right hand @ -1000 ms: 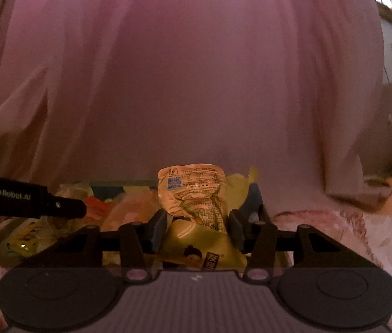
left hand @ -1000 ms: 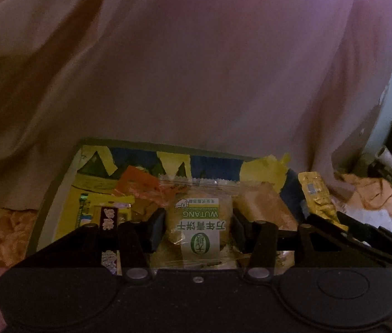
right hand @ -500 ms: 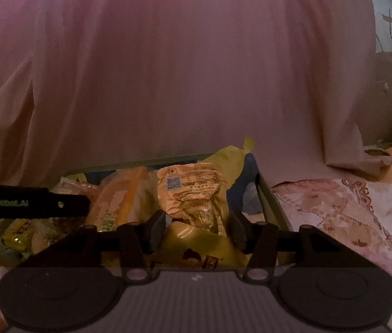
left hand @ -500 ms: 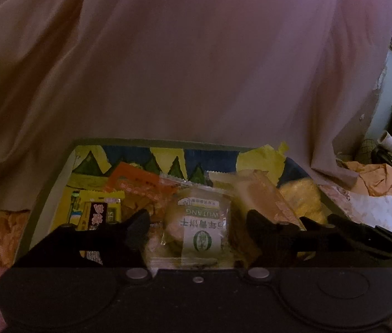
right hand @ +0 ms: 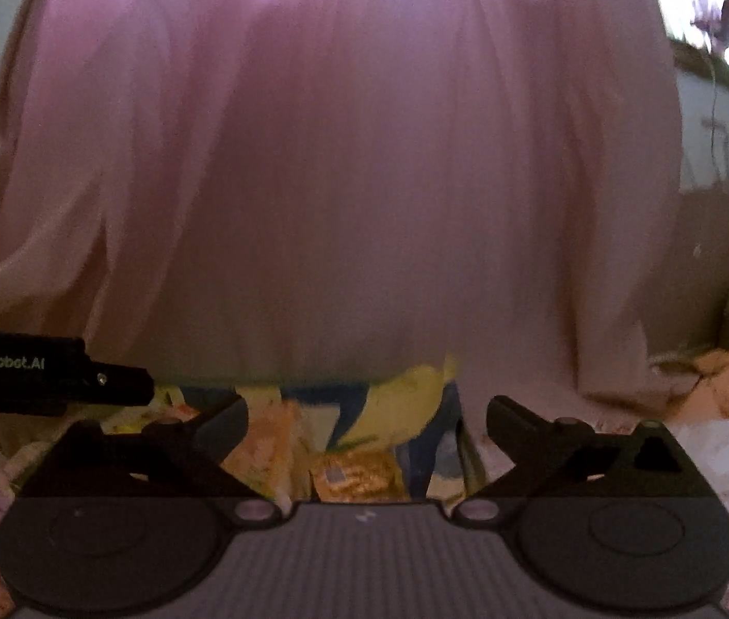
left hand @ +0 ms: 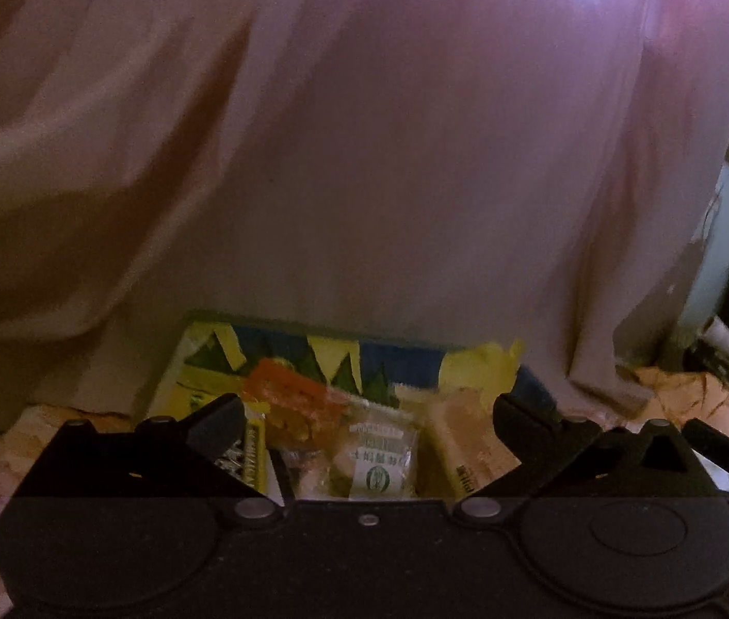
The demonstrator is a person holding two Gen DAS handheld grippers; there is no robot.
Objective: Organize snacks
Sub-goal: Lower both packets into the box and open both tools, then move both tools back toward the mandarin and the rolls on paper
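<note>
A snack box (left hand: 312, 340) with blue and yellow printed walls sits on the bed and holds several packets. In the left wrist view my left gripper (left hand: 367, 412) is open and empty above the white Wutang biscuit packet (left hand: 382, 456), with an orange packet (left hand: 292, 402) to its left and a peach packet (left hand: 467, 443) to its right. In the right wrist view my right gripper (right hand: 367, 412) is open and empty above the same box (right hand: 400, 402). The gold-orange snack packet (right hand: 354, 479) lies in the box below it.
A pink curtain (left hand: 364, 155) hangs right behind the box. The floral bedsheet (right hand: 725, 474) spreads to the right. The left gripper's body (right hand: 44, 376) shows at the left edge of the right wrist view. Crumpled orange cloth (left hand: 699, 392) lies at the right.
Both grippers opened. The left one let go of the Wutang packet and the right one let go of the gold-orange packet, which now lies in the box. Both grippers drew back a little.
</note>
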